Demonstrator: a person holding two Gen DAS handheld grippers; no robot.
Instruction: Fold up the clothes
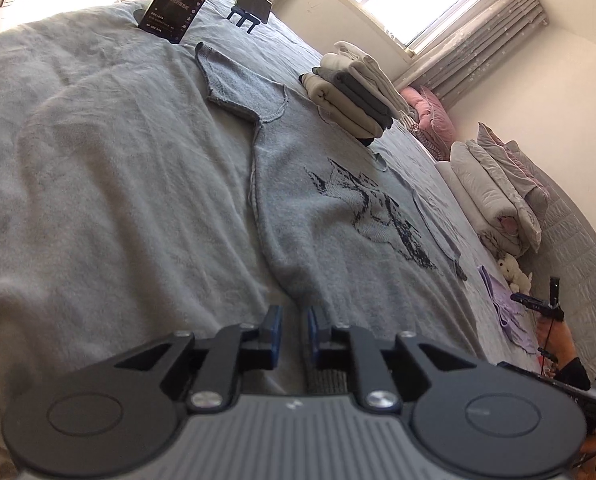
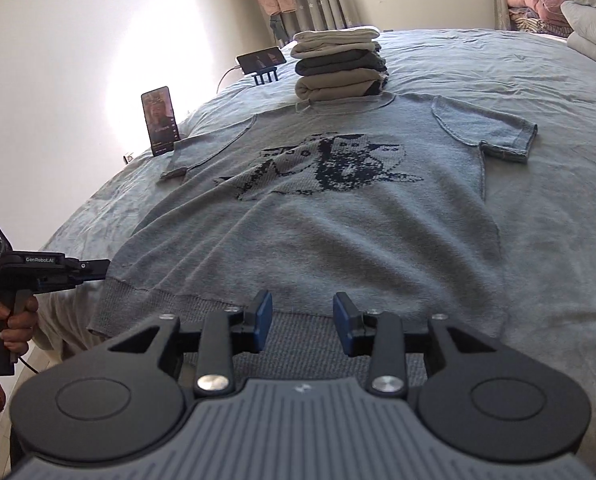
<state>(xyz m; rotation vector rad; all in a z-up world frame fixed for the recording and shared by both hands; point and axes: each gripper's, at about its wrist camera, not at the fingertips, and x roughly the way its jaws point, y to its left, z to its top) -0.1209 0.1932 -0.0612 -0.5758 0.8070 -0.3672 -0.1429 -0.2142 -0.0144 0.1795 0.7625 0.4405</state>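
Currently sweater (image 2: pixel 318 208) lies flat on bed (image 2: pixel 538 240), long axis hem-to-collar toward 12 o'clock. Right tongs (image 2: pixel 302 322) hover part-open, empty, over the hem's middle. Left tongs (image 1: pixel 293 330), nearly closed, empty, sit at hem's left corner; both equally near.

Black left gripper (image 1: pixel 294 334) and right gripper (image 2: pixel 302 322), blue pads, silver screws, ribbed grey housing, bare-skinned hand (image 2: pixel 11 320)

Left gripper (image 2: pixel 97 268) body: we read "GenRobot.AI" in white.
Standing phone (image 2: pixel 159 121) screen: we see small captions, too tiny to read.
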